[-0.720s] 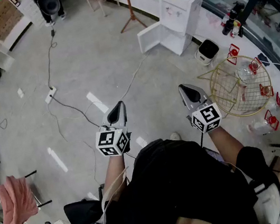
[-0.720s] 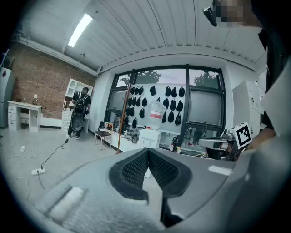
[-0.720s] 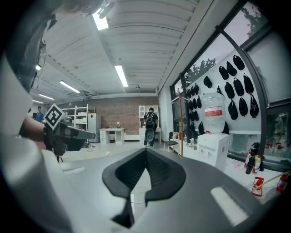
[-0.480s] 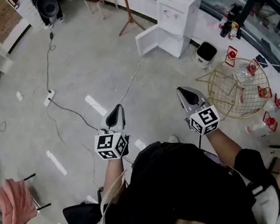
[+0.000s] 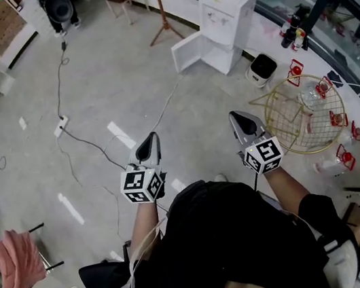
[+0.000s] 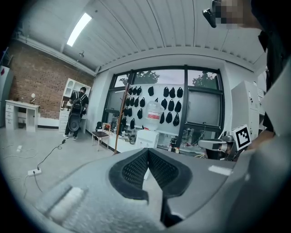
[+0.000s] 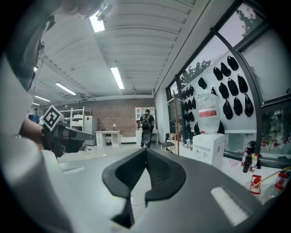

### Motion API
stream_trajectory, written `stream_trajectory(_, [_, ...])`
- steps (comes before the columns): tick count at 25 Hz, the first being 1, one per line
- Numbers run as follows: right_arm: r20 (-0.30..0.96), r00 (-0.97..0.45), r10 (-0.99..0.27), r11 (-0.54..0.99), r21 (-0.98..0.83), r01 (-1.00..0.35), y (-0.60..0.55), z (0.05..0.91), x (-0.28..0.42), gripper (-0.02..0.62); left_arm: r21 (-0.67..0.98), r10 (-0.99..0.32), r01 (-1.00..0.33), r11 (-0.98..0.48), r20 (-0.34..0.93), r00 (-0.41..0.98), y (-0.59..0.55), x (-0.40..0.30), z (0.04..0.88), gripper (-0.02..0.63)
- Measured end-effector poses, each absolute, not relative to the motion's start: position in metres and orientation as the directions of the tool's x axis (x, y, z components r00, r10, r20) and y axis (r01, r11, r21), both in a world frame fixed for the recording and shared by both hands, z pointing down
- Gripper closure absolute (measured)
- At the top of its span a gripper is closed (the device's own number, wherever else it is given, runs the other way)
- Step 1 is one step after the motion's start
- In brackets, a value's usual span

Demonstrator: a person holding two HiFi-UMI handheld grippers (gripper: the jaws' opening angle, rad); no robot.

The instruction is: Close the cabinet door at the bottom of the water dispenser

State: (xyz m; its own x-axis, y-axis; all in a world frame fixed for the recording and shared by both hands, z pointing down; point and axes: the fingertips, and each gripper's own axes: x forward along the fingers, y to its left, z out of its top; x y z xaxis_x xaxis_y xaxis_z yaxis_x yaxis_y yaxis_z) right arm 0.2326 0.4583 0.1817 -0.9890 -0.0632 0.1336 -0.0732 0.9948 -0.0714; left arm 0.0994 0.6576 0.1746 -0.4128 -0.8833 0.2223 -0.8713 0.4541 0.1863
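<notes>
The left gripper (image 5: 154,136) and right gripper (image 5: 235,115) were both clenched on nothing, well apart from the water dispenser (image 5: 228,7), whose cabinet door (image 5: 189,50) hung open at its base. Doing this well probably meant walking closer, then pushing the door's outer face squarely. Only the head view showed that door; the gripper views caught just the dispenser's top.

Floor layout, head view. Water dispenser (image 5: 228,7): cabinet door (image 5: 189,50) swung out at its lower left; pole stand (image 5: 160,5) left; waste bin (image 5: 263,66) just right; wire basket (image 5: 294,126) right, nearer; left gripper (image 5: 152,140) and right gripper (image 5: 236,117) well before it.
</notes>
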Motion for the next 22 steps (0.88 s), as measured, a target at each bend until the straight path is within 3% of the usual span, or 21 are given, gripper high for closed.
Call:
stream_trajectory(2, [0.106,-0.992,-0.075,0.995,-0.061,-0.082,0.452,0.176,0.233,0.584,0.181,-0.887,-0.875,0.450,0.210,-0.413,0.651,0.098,0.171,0.598])
stream_trajectory(3, [0.095,-0.992,-0.079,0.995,-0.060,-0.085,0.449,0.174,0.233,0.535,0.180,-0.889,-0.876,0.447,0.202,-0.411,0.646,0.098,0.169,0.593])
stream_trajectory(5, [0.086,-0.992,-0.091,0.993,-0.068,-0.097,0.441,0.172,0.233,0.382,0.178,-0.889,-0.877,0.446,0.202,-0.411,0.635,0.097,0.167,0.428])
stream_trajectory(7, [0.089,-0.989,-0.120,0.989,-0.075,-0.127,0.433,0.173,0.236,0.309,0.163,-0.879,-0.873,0.460,0.219,-0.423,0.627,0.098,0.167,0.260])
stream_trajectory(10, [0.088,-0.985,-0.150,0.985,-0.076,-0.157,0.420,0.173,0.239,0.251,0.143,-0.869,-0.868,0.475,0.227,-0.439,0.613,0.096,0.165,0.144])
stream_trajectory(22, [0.101,-0.979,-0.177,0.977,-0.100,-0.187,0.363,0.180,0.260,0.219,0.154,-0.885,-0.880,0.450,0.208,-0.416,0.548,0.114,0.163,0.124])
